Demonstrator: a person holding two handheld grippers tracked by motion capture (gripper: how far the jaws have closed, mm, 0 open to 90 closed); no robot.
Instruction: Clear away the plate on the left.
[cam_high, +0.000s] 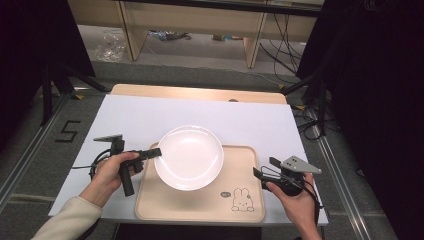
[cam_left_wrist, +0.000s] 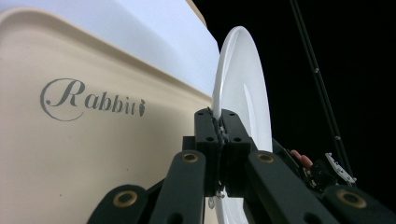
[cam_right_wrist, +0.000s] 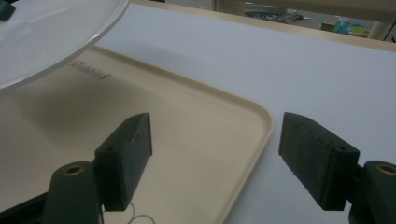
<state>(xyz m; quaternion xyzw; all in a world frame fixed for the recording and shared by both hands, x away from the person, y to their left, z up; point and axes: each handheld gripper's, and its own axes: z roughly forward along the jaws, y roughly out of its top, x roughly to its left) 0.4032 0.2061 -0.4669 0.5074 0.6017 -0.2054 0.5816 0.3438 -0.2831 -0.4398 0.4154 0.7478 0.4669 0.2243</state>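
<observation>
Above tray (cam_high: 200, 205), left tongs (cam_left_wrist: 219, 128) clamp plate (cam_left_wrist: 243, 84) rim; right tongs (cam_right_wrist: 215, 158) gape, nothing between.

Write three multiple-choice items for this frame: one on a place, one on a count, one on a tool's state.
1. Where is the white plate?
A. over the beige tray
B. on the floor
C. off the table's far edge

2. How many plates are there?
A. one
B. two
C. three

3. The left tool is
A. wide open
B. shut on the plate's rim
C. lying on the table

Key: 1 A, its shadow falls on the tray in the right gripper view; 2 A, a single plate in the high view; 3 B, the jaws pinch the rim in the left gripper view.
</observation>
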